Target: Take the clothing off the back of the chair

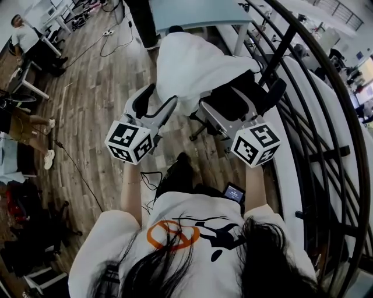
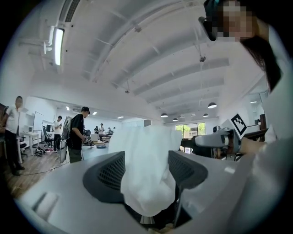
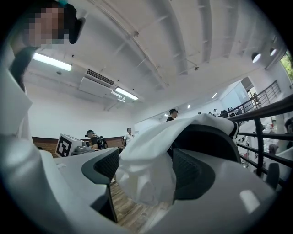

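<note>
I am holding both grippers out level in front of me above the wooden floor (image 1: 87, 99), reaching toward the black chair (image 1: 233, 105), which is standing just beside the curved dark railing (image 1: 326, 122). The white clothing (image 1: 192, 64) is lying draped over the top of the chair's back, and its loose lower edge is hanging down toward my two tools. My left gripper (image 1: 163, 96) is pinching a bunched fold of it. In the left gripper view the cloth is filling the whole gap between the two dark ribbed pads (image 2: 107, 176), touching both and bulging out beneath them. My right gripper (image 1: 222, 96) is standing with its fingers (image 3: 194, 171) spread wide and pressing on nothing. In the right gripper view another fold of the clothing is hanging between them, lying against the finger on that view's right. I cannot tell whether it is touching the opposite finger. Beyond that fold, the chair's back is showing under the draped cloth. The two grippers are working side by side, near each other, with their marker cubes toward my body. A pale tabletop (image 1: 192, 11) is sitting beyond the chair, and several people (image 2: 75, 135) are standing farther off in the room.
</note>
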Action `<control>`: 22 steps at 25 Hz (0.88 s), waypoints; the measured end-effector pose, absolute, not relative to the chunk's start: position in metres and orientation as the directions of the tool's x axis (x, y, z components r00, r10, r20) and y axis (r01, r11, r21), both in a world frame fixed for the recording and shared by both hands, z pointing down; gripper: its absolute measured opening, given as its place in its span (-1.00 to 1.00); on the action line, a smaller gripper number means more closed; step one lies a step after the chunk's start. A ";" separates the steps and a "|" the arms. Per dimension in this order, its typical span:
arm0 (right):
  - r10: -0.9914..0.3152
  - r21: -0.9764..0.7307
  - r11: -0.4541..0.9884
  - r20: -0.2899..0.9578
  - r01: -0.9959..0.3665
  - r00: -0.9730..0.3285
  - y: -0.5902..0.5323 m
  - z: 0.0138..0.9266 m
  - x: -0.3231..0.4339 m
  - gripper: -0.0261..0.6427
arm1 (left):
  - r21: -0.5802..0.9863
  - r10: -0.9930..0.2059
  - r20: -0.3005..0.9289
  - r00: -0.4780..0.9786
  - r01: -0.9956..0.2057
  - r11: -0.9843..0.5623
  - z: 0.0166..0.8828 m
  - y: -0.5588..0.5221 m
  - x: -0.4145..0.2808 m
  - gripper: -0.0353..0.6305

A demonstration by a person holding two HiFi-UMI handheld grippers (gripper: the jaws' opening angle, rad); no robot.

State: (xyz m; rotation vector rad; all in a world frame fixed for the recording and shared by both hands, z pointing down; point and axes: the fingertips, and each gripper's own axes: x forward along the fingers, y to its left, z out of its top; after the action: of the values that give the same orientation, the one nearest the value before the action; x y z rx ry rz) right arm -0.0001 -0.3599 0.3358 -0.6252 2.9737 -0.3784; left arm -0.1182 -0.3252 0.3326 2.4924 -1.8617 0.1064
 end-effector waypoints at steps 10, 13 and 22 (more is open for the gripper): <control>-0.446 -0.322 0.851 -0.026 -0.415 -0.894 -0.390 0.343 -0.014 0.20 | 0.112 -0.915 0.039 0.402 -0.911 -0.396 0.336 -0.358 -0.134 0.31; -0.438 -0.330 0.848 0.008 -0.415 -0.899 -0.396 0.353 -0.031 0.20 | 0.141 -0.883 0.063 0.465 -0.880 -0.453 0.345 -0.367 -0.139 0.34; -0.432 -0.366 0.829 0.062 -0.423 -0.900 -0.430 0.367 -0.062 0.06 | 0.132 -0.824 0.144 0.548 -0.836 -0.533 0.366 -0.415 -0.146 0.35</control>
State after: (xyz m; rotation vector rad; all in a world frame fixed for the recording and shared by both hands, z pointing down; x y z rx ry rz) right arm -0.0624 -0.4297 0.3675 -0.6965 2.9822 -0.5876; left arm -0.1459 -0.4145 0.3662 2.5976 -1.4075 0.0946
